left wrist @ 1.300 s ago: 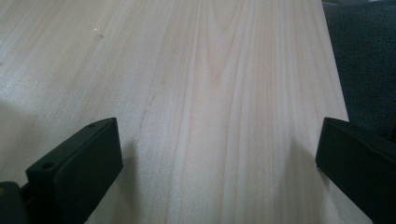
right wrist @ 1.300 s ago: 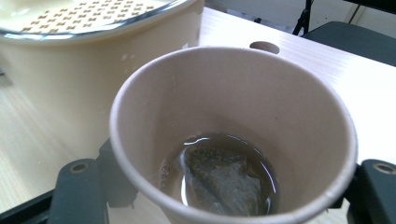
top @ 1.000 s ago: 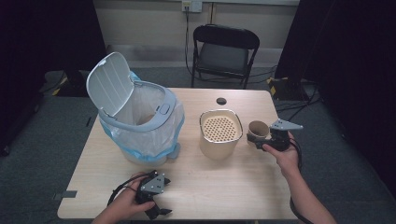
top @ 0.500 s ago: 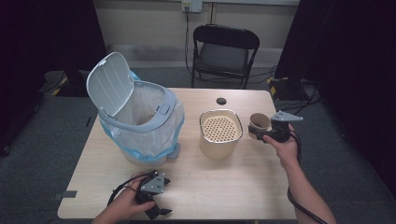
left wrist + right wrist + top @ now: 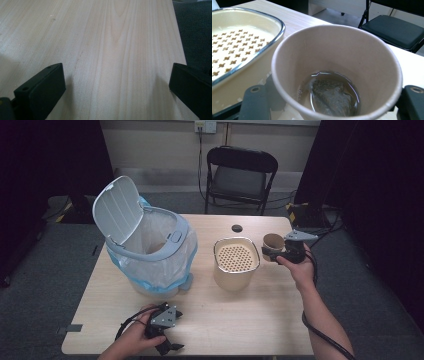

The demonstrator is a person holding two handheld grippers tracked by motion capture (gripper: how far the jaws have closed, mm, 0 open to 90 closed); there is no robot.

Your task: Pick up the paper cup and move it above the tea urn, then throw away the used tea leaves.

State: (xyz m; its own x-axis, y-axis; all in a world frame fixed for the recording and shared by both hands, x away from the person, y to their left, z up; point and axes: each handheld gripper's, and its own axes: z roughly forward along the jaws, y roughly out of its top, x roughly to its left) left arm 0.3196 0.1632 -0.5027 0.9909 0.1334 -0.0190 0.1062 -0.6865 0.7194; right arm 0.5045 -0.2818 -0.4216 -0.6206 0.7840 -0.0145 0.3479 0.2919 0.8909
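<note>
Above the wooden table (image 5: pixel 260 315), paper cup (image 5: pixel 337 72) clamped in right gripper (image 5: pixel 274 254), beside perforated container (image 5: pixel 235 262).

Seen from above, the middle of the table (image 5: pixel 260 320) is taken up by two obstacles: the bin (image 5: pixel 150 252) with its raised lid (image 5: pixel 116 210) at nine o'clock, and the cream strainer container (image 5: pixel 235 262) just right of centre. A narrow passage is left between them. The paper cup (image 5: pixel 272 246), at three o'clock of the container and close beside it, is held in the right gripper (image 5: pixel 270 254), so that gap is blocked. Bare wood is offered along the six o'clock edge, apart from the left gripper (image 5: pixel 167 347). A small black disc (image 5: pixel 237 228) lies at twelve o'clock.
</note>
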